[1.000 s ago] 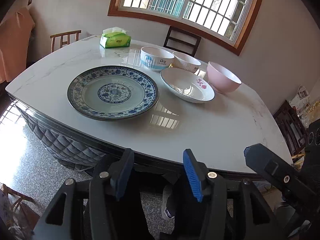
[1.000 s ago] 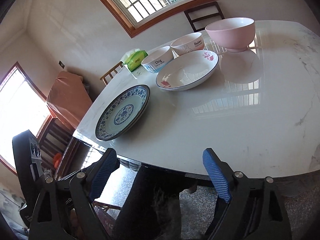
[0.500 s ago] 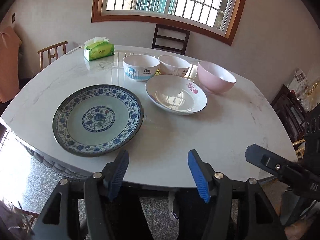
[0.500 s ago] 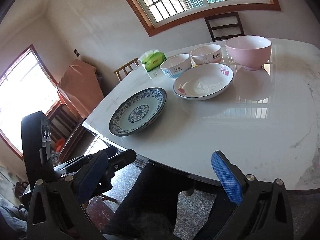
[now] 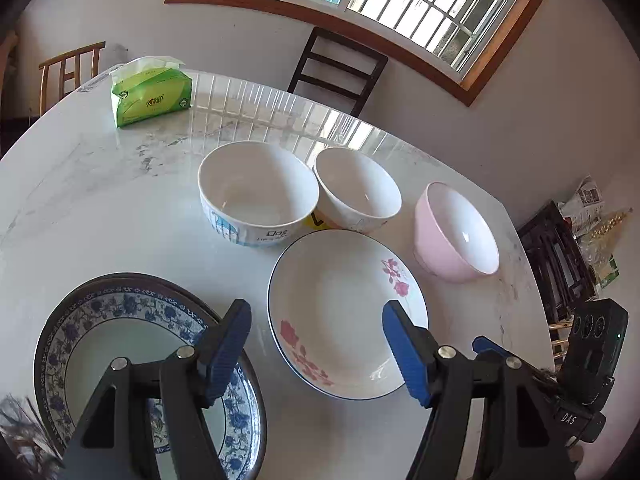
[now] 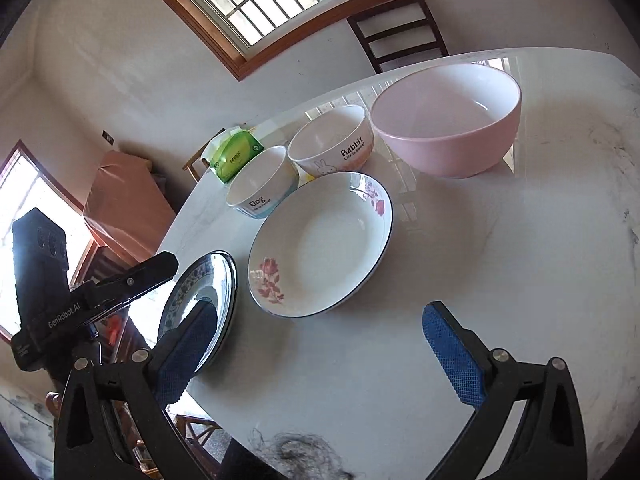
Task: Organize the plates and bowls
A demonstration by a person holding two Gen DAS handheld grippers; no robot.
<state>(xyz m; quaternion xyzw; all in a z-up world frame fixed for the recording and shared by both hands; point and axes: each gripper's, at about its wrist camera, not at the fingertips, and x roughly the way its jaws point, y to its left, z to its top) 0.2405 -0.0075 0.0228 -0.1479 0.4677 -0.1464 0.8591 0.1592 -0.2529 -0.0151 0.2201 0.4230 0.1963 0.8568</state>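
Left gripper (image 5: 316, 328) hovers empty over the floral plate (image 5: 344, 312), jaws opening; right gripper (image 6: 320, 344) hangs empty above the marble worktop (image 6: 520, 260), jaws narrowing slightly yet wide apart.

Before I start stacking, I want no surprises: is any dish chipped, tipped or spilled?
Nothing stands out. The blue patterned plate, floral plate and three bowls, Dog, Rabbit and pink, all sit upright, empty and apparently intact.
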